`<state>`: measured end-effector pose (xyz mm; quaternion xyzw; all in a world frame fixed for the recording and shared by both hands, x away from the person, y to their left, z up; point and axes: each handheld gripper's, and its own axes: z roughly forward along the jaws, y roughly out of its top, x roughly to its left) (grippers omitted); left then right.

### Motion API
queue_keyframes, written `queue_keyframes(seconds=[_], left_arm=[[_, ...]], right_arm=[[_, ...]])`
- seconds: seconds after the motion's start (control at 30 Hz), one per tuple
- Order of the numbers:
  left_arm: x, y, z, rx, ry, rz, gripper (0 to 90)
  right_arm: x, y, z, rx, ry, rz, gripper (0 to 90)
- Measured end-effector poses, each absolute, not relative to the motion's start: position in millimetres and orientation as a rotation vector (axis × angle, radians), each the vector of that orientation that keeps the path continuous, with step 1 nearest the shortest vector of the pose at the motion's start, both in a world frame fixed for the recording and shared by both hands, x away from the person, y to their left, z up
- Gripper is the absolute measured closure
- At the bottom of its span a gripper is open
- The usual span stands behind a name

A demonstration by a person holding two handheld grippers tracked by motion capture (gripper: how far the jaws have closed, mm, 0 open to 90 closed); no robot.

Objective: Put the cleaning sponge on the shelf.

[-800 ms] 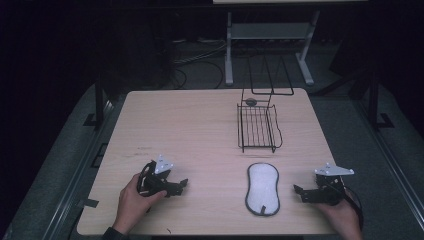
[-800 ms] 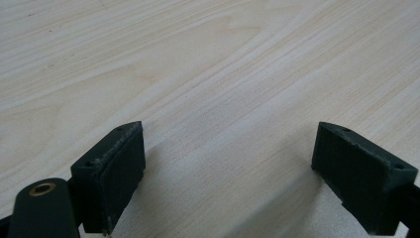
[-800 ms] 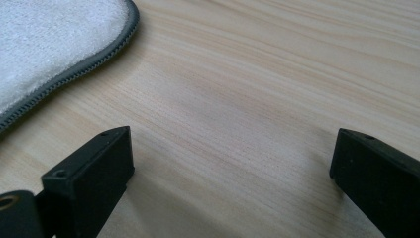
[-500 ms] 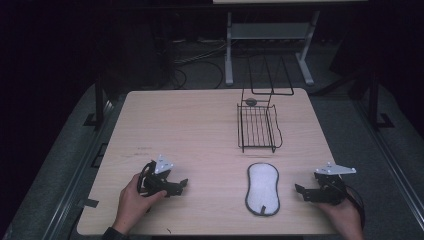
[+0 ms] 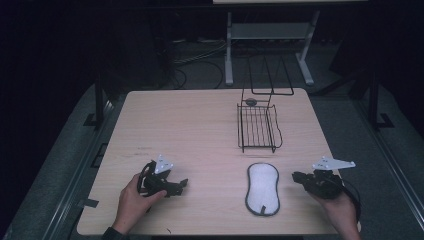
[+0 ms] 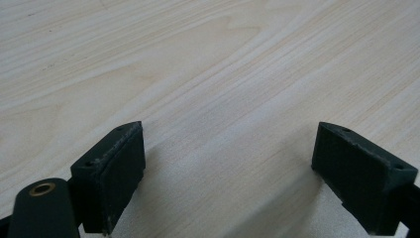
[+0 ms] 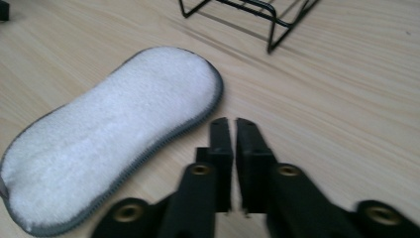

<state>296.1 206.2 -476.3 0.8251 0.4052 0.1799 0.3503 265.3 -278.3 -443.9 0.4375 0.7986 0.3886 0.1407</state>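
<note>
No readable writing anywhere; white pad (image 5: pixel 262 188) flat on the surface (image 5: pixel 200 130), near the wire rack (image 5: pixel 258 127); right gripper (image 7: pixel 233 130) just beside its edge, jaws clenched on nothing; left gripper (image 6: pixel 228 158) released; nothing shifted from the earlier frames.

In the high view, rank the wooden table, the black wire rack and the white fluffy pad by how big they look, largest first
1. Light wooden table, by far the largest.
2. Black wire rack with its upright handle frame.
3. White fluffy oval pad with grey edging.
The rack lies farther from the camera than the pad, yet covers more of the picture.
</note>
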Motion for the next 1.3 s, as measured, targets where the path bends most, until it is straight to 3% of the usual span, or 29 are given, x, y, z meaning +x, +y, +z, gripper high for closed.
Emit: queue_keyframes(seconds=[0.67,1.3], left_arm=[[296.1,206.2,-476.3,2.137,1.05,0.466,12.4],[296.0,206.2,-476.2,2.138,1.049,0.466,12.4]], right_arm=[[310.5,-214.4,-443.3,1.138,2.439,1.163,90.0],[315.0,-198.4,-454.0,1.101,2.492,1.068,90.0]])
